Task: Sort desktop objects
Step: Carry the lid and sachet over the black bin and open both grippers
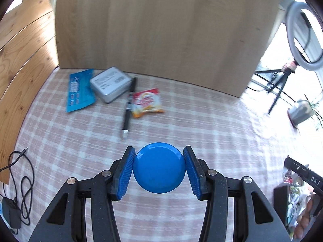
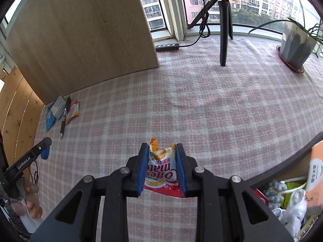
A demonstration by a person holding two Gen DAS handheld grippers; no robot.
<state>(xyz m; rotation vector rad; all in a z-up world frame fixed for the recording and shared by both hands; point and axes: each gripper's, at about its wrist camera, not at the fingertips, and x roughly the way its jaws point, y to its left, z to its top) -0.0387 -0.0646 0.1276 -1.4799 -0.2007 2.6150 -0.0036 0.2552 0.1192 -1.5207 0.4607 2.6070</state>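
Jaws closed on cargo are seen on both tools: the left gripper (image 1: 159, 168) is clamped across the widest part of a round blue lid-like disc (image 1: 159, 167), its ribbed blue pads (image 1: 126, 173) pressed on opposite edges, while the right gripper (image 2: 161, 168) is shut on a Coffee-mate sachet (image 2: 161, 173), pinched across its middle so that the foil is buckled between the pads. Both items are held clear of the checked cloth (image 2: 181, 104) covering the worktop. The disc is judged to be hard, smooth plastic, light but liable to slip or pivot if gripped off its widest line; the sachet is judged soft, crinkly and nearly weightless, best taken flat across its body rather than by a sealed corner. Against the upright wooden board (image 1: 161, 30) at the far left of the worktop, a small group is already gathered: a blue packet (image 1: 79, 90), a silver tin (image 1: 110, 83) resting partly on it, a black pen (image 1: 128, 106) and a second sachet (image 1: 146, 102) just beside the pen. A cardboard box of mixed goods (image 2: 282, 197) is visible at the right edge. A tripod (image 2: 224, 26), a power strip (image 2: 167, 47) and a potted plant (image 2: 294, 42) stand toward the window, beyond which apartment blocks are seen in daylight.
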